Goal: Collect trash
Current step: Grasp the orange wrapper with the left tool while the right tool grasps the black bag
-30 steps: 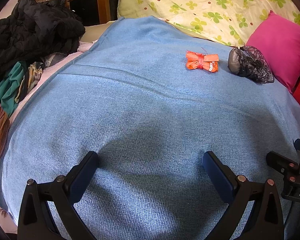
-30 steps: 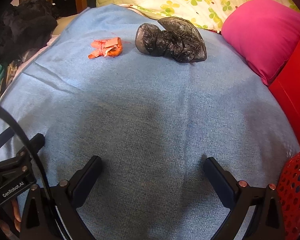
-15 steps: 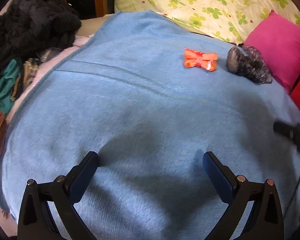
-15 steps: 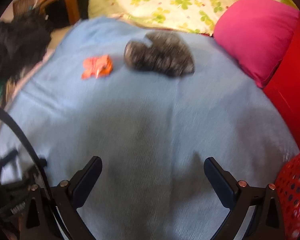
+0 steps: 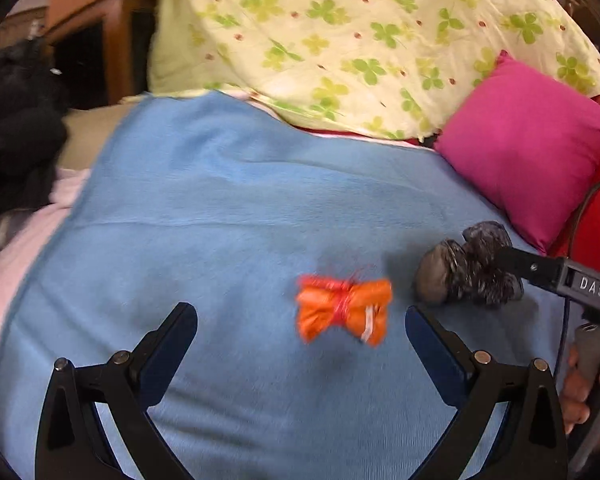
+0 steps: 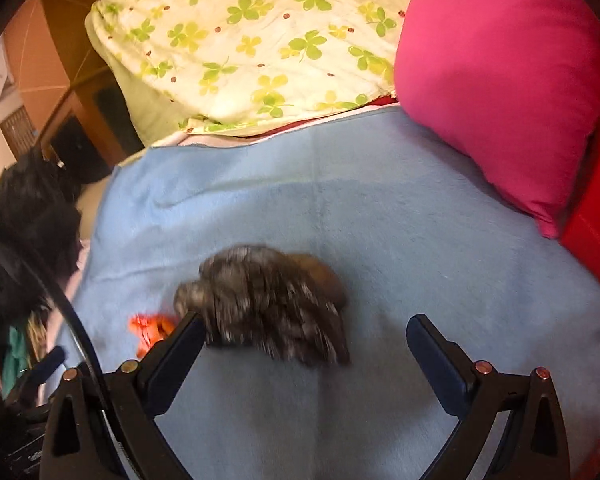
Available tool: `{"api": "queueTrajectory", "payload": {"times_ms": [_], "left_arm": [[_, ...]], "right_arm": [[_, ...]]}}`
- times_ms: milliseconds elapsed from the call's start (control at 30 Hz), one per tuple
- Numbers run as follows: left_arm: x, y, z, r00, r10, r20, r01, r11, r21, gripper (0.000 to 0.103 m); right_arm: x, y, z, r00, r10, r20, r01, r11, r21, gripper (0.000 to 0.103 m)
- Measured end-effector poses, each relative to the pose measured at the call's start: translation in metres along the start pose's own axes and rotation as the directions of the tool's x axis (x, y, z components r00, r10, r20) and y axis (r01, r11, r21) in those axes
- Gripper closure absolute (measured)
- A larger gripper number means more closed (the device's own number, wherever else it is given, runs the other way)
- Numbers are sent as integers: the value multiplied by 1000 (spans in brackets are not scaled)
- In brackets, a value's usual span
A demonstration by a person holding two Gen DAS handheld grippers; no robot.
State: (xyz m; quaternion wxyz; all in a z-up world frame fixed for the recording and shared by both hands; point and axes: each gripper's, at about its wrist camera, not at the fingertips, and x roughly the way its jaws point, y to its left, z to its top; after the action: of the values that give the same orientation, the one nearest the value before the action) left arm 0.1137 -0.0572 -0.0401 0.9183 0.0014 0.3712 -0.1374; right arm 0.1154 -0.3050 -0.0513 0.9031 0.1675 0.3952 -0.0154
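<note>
Left wrist view: the left tool [image 5: 300, 328] hangs wide open and empty over the blue blanket [image 5: 228, 208]; the orange wrapper [image 5: 344, 310] lies between its fingers, long axis running left to right, just left of the black bag [image 5: 460, 270].

Right wrist view: the right tool [image 6: 306, 338] is spread wide, holding nothing; the black bag [image 6: 268, 300] lies between its fingers, lengthwise across, touching the left fingertip [image 6: 190, 326].

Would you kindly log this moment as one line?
left gripper: open, nearing orange wrapper | right gripper: open, nearing black bag | blue blanket
</note>
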Motion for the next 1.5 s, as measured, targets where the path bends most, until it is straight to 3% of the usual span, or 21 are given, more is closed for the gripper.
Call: {"api": "queueTrajectory", "payload": {"times_ms": [100,233,300,367,500,533,567,633,733,833,967,1167,1233,1267,1300,1367,1433,1500], "left_arm": [[19,3,9,998,-63,-30,62,998,-24,0],[35,1,6,983,-171,-66,166,983,-72,1],[44,-2,1,977,-189,-104,182,980,-75,15],[51,-4,-5,962,-226,-151,214,972,-94,47],[42,-8,-8,958,-255,-130,245,965,-89,50],[39,-8,-9,958,-258,-122,248,964,-94,56],[36,-9,-10,958,-261,-116,252,963,-93,71],[31,-10,-10,961,-253,-113,244,966,-90,71],[22,-12,-15,964,-240,-115,231,969,-84,71],[11,-10,-21,966,-220,-132,210,974,-87,71],[-3,-4,-22,974,-186,-129,175,981,-88,71],[-28,18,-32,981,-124,-148,99,981,-166,71],[-36,24,-37,982,-123,-143,95,977,-192,71],[-38,25,-38,982,-118,-145,88,976,-199,71],[-41,26,-41,983,-111,-146,80,976,-200,71],[-42,24,-43,984,-95,-148,66,980,-188,71],[-38,18,-40,985,-92,-147,66,983,-173,71],[-36,14,-39,985,-100,-142,76,984,-163,71]], "right_arm": [[17,-5,5,999,22,-32,-21,1000,18,16],[36,-13,5,994,86,-63,-82,994,72,25],[37,-16,5,988,136,-69,-129,987,91,43],[35,-15,4,985,157,-66,-151,984,99,51],[29,-12,-1,985,167,-51,-162,983,82,58],[28,-13,-1,984,170,-47,-166,982,89,59],[26,-14,-1,984,175,-43,-171,981,98,62],[20,-15,-3,982,184,-30,-180,977,111,72],[12,-13,-4,982,185,-34,-180,979,99,74],[3,-11,-7,983,178,-51,-173,981,91,75],[-9,-14,-10,968,240,-71,-229,964,137,75],[-36,-6,-15,951,305,-59,-295,946,137,75],[-44,-5,-15,962,271,-40,-266,958,112,73],[-46,-5,-15,966,254,-36,-249,962,110,67],[-47,-7,-14,972,234,-32,-229,967,108,45],[-48,-12,-12,982,188,2,-188,977,103,16],[-48,-14,-10,986,159,54,-163,983,83,16],[-39,-14,-7,987,153,43,-156,985,77,17]]}}
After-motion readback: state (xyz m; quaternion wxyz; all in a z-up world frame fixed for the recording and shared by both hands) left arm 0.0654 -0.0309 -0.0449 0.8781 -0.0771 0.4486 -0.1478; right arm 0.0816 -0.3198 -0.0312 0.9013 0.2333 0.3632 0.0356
